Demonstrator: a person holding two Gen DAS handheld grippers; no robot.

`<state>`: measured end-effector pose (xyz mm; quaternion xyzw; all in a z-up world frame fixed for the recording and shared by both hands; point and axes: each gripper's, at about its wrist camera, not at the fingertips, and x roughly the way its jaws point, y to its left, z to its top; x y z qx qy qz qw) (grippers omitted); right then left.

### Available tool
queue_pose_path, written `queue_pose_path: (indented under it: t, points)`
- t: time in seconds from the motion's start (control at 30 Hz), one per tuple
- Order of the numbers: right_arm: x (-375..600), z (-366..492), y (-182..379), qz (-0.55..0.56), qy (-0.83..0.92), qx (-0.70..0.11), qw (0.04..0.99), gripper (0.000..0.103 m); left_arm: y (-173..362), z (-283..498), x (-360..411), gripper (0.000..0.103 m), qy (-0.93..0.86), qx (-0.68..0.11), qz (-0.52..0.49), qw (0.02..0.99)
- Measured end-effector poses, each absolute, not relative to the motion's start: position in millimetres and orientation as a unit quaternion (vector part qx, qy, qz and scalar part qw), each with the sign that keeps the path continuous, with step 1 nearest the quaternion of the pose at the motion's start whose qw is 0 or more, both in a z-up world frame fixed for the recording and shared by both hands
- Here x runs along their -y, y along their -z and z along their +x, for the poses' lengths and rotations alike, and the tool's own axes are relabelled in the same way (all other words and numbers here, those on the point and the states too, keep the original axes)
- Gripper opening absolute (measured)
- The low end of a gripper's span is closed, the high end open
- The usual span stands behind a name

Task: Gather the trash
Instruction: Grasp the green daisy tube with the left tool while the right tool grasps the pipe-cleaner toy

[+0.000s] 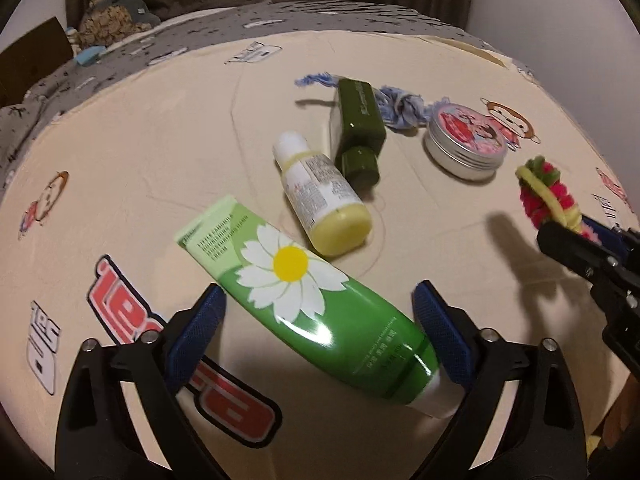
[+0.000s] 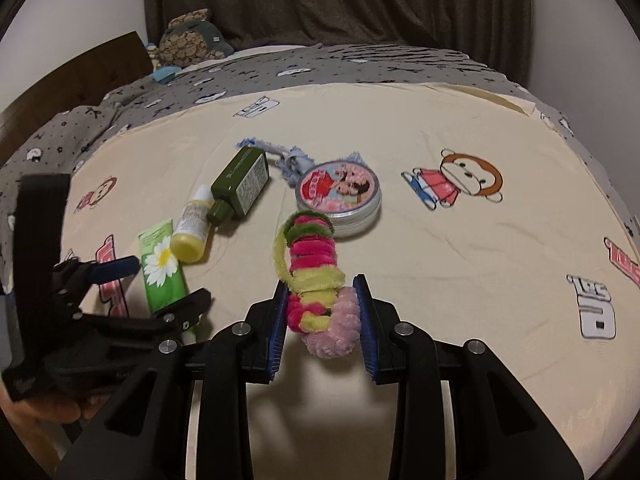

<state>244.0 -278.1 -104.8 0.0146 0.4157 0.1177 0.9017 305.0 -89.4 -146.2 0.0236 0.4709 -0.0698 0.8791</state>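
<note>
Blue-padded and black-framed, the left gripper (image 1: 320,312) stands spread wide around a green squeeze tube with a white daisy print (image 1: 320,308). The tube lies slantwise on the cream printed sheet (image 1: 140,140); its white cap end sits against the right-hand pad, while the other pad stands just beside the tube's edge, and whether it touches cannot be told.

The right gripper (image 2: 322,312) is clamped on a twisted bundle of fuzzy pipe cleaners in pink, yellow and green (image 2: 316,272), both pads pressing its lower part and the upper coil sticking out forward, clear of the sheet.

Beyond the tube lie a small white-and-yellow plastic bottle (image 1: 320,200), its yellow end touching the tube, and a dark green rectangular bottle (image 1: 358,128) just beside it. A frayed blue knotted rope (image 1: 400,104) is partly hidden behind the green bottle. Near it sits a round silver tin with a pink cartoon lid (image 1: 466,142).

Small print on the tube and on both bottles is too blurred to read. Red block lettering on the sheet is cut off by the left gripper. A stuffed toy (image 2: 192,38) lies far back on the grey patterned bedding (image 2: 360,66)
</note>
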Motion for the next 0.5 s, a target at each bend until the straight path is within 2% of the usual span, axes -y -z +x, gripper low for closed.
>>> queue_pose_path:
  t: [0.1, 0.2, 0.3, 0.5]
  points:
    - [277.3, 235.4, 107.6, 0.017, -0.123, -0.417, 0.9, 0.033, 144.3, 298.4, 88.8, 0.064, 0.089, -0.471, 0.024, 0.877]
    - [275.6, 223.1, 107.9, 0.021, -0.126, -0.417, 0.9, 0.033, 142.5, 289.1, 86.6, 0.055, 0.105, -0.472, 0.024, 0.875]
    - [274.7, 208.9, 106.6, 0.022, -0.127, -0.417, 0.9, 0.033, 141.2, 280.6, 85.0, 0.047, 0.12, -0.471, 0.028, 0.874]
    - [271.6, 178.4, 106.0, 0.025, -0.129, -0.42, 0.898, 0.033, 135.6, 246.1, 69.3, 0.04, 0.14, -0.46, 0.026, 0.877]
